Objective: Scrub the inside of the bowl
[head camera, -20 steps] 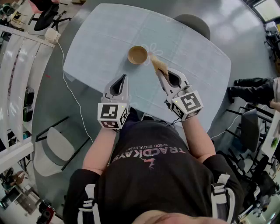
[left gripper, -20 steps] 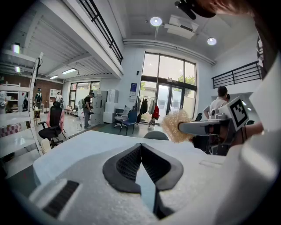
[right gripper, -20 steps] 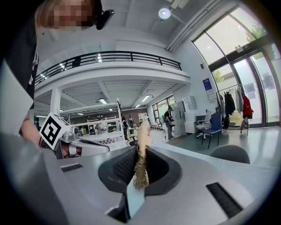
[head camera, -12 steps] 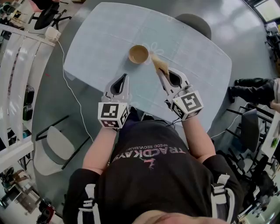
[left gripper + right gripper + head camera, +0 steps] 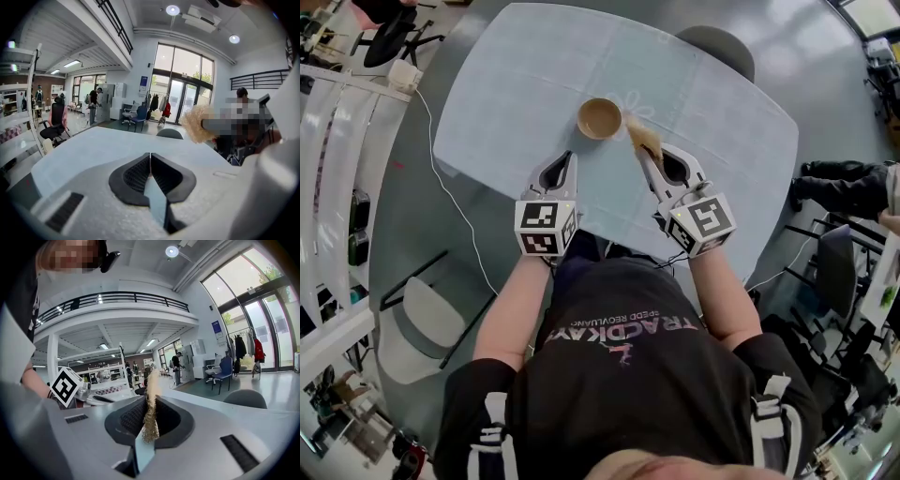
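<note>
On the pale blue table [image 5: 516,84], the small round tan bowl [image 5: 599,118] stood upright ahead of both grippers. The right gripper [image 5: 643,157] was clamped on a tan fibrous scrubbing pad [image 5: 641,139], whose tip lay just beside the bowl's rim, not inside. The left gripper [image 5: 566,159] had its jaws together on nothing. To scrub well, the left one should probably brace the rim while the pad circles the inner wall lightly, lest the bowl skid.

Tan bowl [image 5: 599,118]; straw-yellow scrubber [image 5: 643,139]; pale blue-grey table [image 5: 516,84].
</note>
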A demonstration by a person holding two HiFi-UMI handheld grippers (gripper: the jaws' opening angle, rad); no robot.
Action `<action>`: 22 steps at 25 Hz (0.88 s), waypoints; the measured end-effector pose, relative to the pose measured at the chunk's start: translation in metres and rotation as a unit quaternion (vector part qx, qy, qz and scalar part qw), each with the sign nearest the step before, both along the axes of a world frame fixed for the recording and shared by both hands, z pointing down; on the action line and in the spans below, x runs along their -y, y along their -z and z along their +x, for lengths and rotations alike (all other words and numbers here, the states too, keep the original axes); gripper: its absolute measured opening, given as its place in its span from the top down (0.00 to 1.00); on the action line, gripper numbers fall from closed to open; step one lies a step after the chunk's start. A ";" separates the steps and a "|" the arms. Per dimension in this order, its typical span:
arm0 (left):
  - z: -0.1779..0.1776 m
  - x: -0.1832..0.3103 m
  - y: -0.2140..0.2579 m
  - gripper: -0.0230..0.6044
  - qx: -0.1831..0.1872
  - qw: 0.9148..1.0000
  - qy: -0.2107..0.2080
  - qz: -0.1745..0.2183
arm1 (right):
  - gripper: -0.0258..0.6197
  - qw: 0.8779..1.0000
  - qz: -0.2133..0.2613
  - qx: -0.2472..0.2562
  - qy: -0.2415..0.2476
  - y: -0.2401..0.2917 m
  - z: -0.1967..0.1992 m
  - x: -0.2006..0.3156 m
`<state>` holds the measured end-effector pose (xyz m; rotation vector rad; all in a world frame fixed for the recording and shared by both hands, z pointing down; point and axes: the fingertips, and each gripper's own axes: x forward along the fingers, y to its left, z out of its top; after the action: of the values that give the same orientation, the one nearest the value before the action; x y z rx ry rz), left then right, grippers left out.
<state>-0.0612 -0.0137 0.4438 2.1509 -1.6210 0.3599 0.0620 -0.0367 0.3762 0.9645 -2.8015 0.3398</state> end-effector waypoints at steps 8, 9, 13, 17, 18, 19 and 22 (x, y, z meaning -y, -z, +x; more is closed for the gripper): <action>-0.021 0.048 -0.064 0.93 -0.041 0.996 -0.006 -0.073 | 0.91 0.999 -0.030 -0.025 -0.026 -0.026 -0.023 0.033; -0.023 0.054 -0.072 0.93 -0.044 0.996 -0.006 -0.082 | 0.91 0.999 -0.035 -0.030 -0.028 -0.030 -0.026 0.037; -0.028 0.078 -0.104 0.91 -0.059 0.992 -0.007 -0.115 | 0.91 0.997 -0.051 -0.042 -0.035 -0.048 -0.034 0.052; -0.027 0.100 -0.132 0.83 -0.065 0.988 -0.017 -0.141 | 0.91 0.995 -0.068 -0.053 -0.045 -0.072 -0.040 0.068; -0.027 0.105 -0.138 0.83 -0.065 0.987 -0.020 -0.147 | 0.91 0.995 -0.073 -0.056 -0.048 -0.078 -0.041 0.072; -0.028 0.110 -0.144 0.83 -0.064 0.986 -0.021 -0.152 | 0.91 0.994 -0.078 -0.059 -0.051 -0.083 -0.042 0.076; -0.027 0.122 -0.162 0.83 -0.061 0.984 -0.027 -0.168 | 0.91 0.992 -0.092 -0.062 -0.057 -0.098 -0.044 0.086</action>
<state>-0.0884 -0.1353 0.6053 1.9243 -1.3306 0.4722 0.0177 -0.1230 0.4738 1.0649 -2.5576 0.5226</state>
